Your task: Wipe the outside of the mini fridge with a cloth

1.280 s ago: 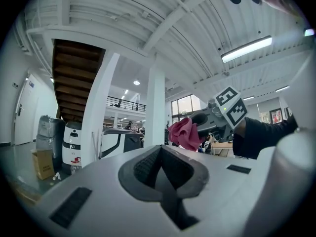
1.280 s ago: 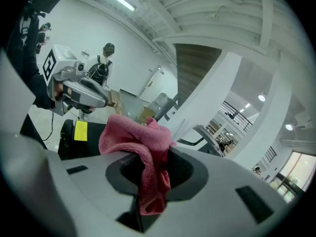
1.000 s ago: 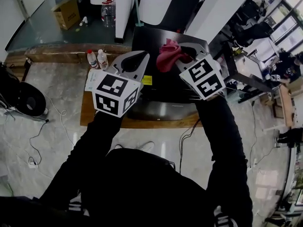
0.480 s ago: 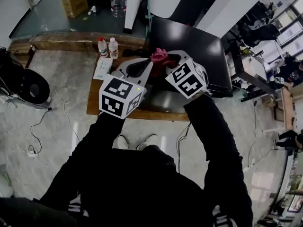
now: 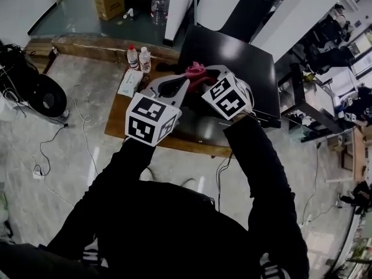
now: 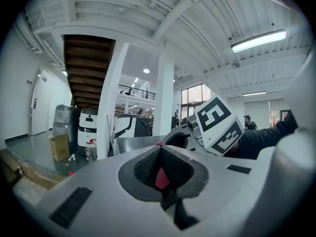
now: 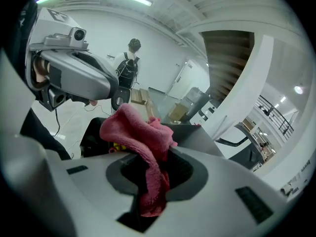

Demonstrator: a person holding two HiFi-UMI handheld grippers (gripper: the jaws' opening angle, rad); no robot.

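The cloth (image 7: 136, 127) is pink terry, bunched up. It is pinched between the right gripper's (image 7: 159, 149) pressed-together jaws, and one end hangs below them. A pink sliver also shows between the left gripper's (image 6: 159, 147) jaws. The mini fridge (image 5: 235, 57) is a glossy black box at the upper centre of the head view, with the cloth at its left edge.

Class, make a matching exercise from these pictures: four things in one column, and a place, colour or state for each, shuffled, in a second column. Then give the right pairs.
Column A
1. pink cloth
2. mini fridge
3. two bottles
4. cardboard box

Column B
a. brown, on the floor at the back
b. black, with a glossy top
c. clamped in the right gripper
d. standing upright near the fridge

Pairs: 1-c, 2-b, 3-d, 4-a
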